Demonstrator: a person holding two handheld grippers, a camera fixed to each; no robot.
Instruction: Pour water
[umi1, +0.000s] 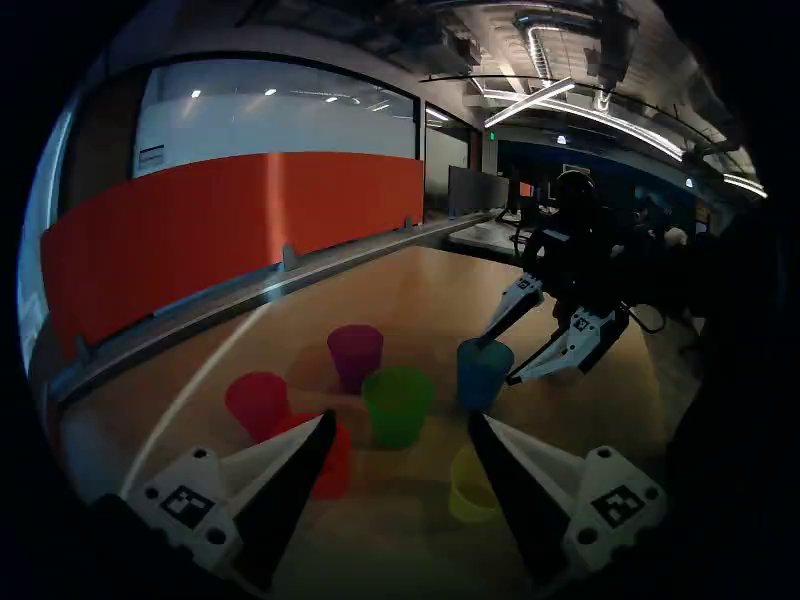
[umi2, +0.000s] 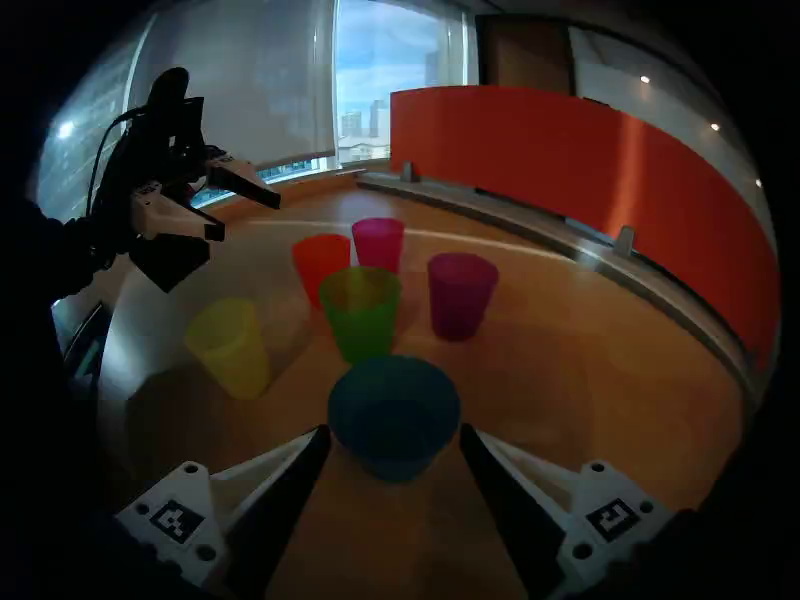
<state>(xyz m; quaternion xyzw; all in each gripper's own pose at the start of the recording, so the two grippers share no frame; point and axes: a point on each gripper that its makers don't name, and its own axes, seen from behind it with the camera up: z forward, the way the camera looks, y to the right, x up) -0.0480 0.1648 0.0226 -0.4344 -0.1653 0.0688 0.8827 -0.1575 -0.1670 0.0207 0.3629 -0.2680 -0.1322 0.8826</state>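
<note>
Fingers of the right claw (umi2: 393, 432) lie nearest the lens in the right gripper view. They are released and flank the blue cup (umi2: 393, 405) close beside its wall, and neither evidently presses on it. Beyond, on the worktop (umi2: 600, 380), stand the green cup (umi2: 360, 312), the purple cup (umi2: 462, 293), the orange cup (umi2: 320, 265), the pink cup (umi2: 378, 243) and, to the left, the yellow cup (umi2: 230, 345). The left claw (umi2: 250, 220) hangs above the far left of the worktop, released and empty.

Step in hand, as judged: grasping the blue cup in order to pour. Centre the cup between the fingers and close on the wall below the rim with modest force, since thin plastic is likely to flex. Lift it upright before tilting it toward a receiving cup.

Unresolved: whether the blue cup, or any other, holds water cannot be told, as its interior reads dark. The green cup partly covers the orange one. Nothing indicates which cup is to receive.
</note>
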